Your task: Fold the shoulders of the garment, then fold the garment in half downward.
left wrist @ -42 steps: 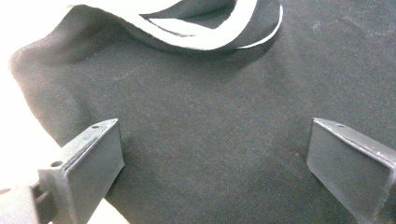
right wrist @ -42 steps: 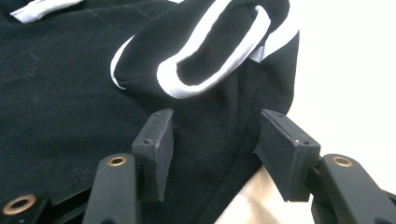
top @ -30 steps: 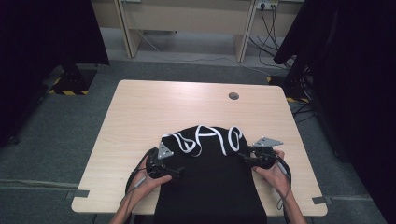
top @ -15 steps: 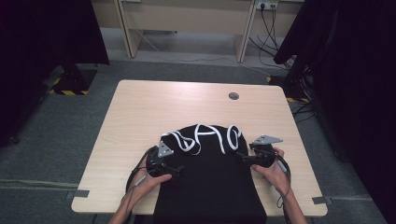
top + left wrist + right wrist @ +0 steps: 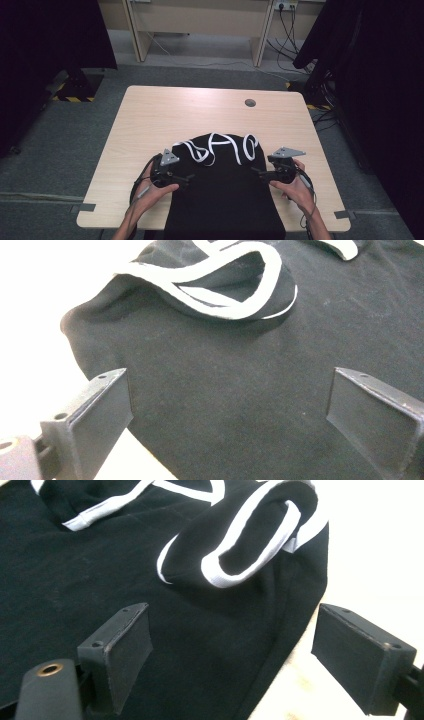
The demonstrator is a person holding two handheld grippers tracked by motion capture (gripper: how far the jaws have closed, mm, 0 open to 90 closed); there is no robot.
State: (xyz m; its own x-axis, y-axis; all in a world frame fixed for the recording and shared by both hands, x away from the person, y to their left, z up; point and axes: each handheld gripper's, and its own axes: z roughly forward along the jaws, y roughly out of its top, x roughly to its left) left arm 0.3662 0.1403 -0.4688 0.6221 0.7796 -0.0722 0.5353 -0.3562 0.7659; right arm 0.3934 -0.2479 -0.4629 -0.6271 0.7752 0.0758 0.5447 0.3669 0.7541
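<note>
The black garment point(image 5: 225, 195) lies on the near bench point(image 5: 150, 120), long axis running near to far. My left tongs point(image 5: 187, 176) and right tongs point(image 5: 256, 171) flank it, both released; the right jaws have just been opening, cloth beneath them, ungripped.

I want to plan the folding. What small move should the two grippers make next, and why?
Probably close both on the black garment's side edges. The left gripper and right gripper stand open over the cloth, the right's jaws having just opened, holding nothing; the white-trimmed top lies bunched.
</note>
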